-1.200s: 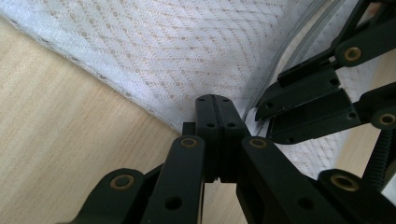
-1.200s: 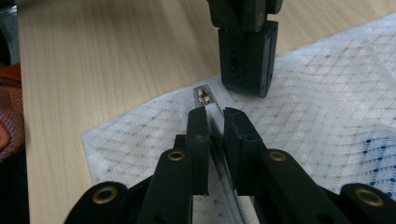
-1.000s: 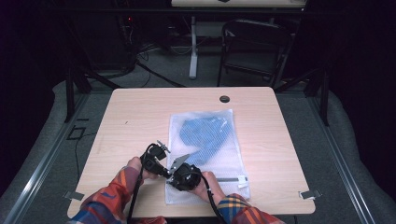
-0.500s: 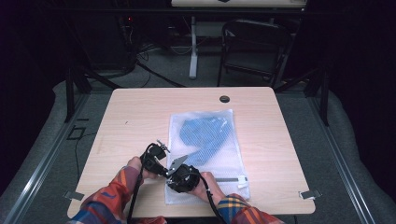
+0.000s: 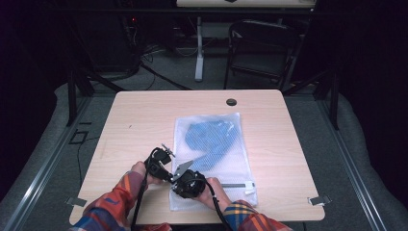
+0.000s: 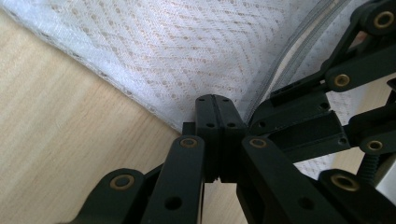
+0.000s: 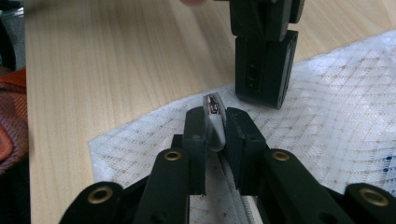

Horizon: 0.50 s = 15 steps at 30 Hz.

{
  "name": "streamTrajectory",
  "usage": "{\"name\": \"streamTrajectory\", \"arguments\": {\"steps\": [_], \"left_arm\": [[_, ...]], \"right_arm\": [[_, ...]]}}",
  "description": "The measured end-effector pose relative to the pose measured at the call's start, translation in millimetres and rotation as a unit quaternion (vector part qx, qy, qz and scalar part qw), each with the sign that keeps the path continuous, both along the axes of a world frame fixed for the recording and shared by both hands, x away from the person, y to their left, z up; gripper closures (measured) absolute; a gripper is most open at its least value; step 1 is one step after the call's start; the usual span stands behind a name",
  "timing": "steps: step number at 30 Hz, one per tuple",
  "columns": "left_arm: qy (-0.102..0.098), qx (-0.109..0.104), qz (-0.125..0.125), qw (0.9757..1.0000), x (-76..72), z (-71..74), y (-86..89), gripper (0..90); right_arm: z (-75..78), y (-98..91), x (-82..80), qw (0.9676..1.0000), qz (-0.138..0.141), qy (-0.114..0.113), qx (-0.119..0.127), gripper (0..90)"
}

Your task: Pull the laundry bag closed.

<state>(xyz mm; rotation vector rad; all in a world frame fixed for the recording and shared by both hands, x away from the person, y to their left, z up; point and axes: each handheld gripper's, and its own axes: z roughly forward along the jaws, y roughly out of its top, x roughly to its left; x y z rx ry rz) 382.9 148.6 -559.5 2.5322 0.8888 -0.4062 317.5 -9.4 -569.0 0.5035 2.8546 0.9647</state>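
A white mesh bag (image 5: 219, 166) with a blue garment (image 5: 211, 139) inside lies flat on the wooden table (image 5: 144, 120). At the bag's near left corner, my left gripper (image 5: 172, 176) is shut, its tips pinching the mesh bag (image 6: 187, 51) at its edge. In the right gripper view that left gripper (image 7: 262, 95) stands upright on the mesh. My right gripper (image 7: 214, 116) is shut on the grey zipper pull (image 7: 215, 128), and its jaws have just been closing on it. The zipper track (image 6: 289, 60) runs away from the right gripper (image 5: 185, 185).
A round cable hole (image 5: 231, 102) sits near the table's far edge. A plaid sleeve (image 7: 11, 116) lies at the near left. A dark chair (image 5: 260, 48) and a table leg (image 5: 198, 48) stand on the floor beyond. Bare wood surrounds the bag.
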Motion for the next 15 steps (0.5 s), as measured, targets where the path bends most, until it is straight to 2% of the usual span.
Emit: {"name": "streamTrajectory", "arguments": {"steps": [1, 2, 6, 9, 12, 15], "left_arm": [[0.000, 0.000, 0.000, 1.0000, 0.0, 0.0, 0.0, 87.4], [0.002, 0.013, 0.000, 0.9999, -0.1, 2.5, 0.5, 87.4], [0.009, 0.022, 0.001, 0.9997, -1.7, 5.0, 3.6, 87.2], [0.010, 0.022, 0.006, 0.9997, -3.0, 2.9, 3.5, 90.0], [0.002, 0.028, 0.000, 0.9996, -4.3, 3.3, 1.6, 90.0], [-0.005, 0.028, -0.002, 0.9996, -5.2, 3.3, 1.4, 90.0]], "right_arm": [[0.0, 0.0, 0.0, 1.0000, 0.000, 0.000, 0.000, 79.4], [-0.4, 0.2, -0.9, 1.0000, 0.000, -0.001, 0.002, 80.9], [-0.7, 0.1, -2.3, 1.0000, -0.001, -0.007, 0.004, 81.4], [-1.0, 0.1, -3.8, 0.9999, -0.002, -0.011, 0.004, 81.5], [-0.5, 1.5, -6.8, 0.9998, -0.007, -0.021, -0.001, 81.6], [-0.2, 0.8, -6.3, 0.9998, -0.007, -0.018, -0.001, 81.6]]}}
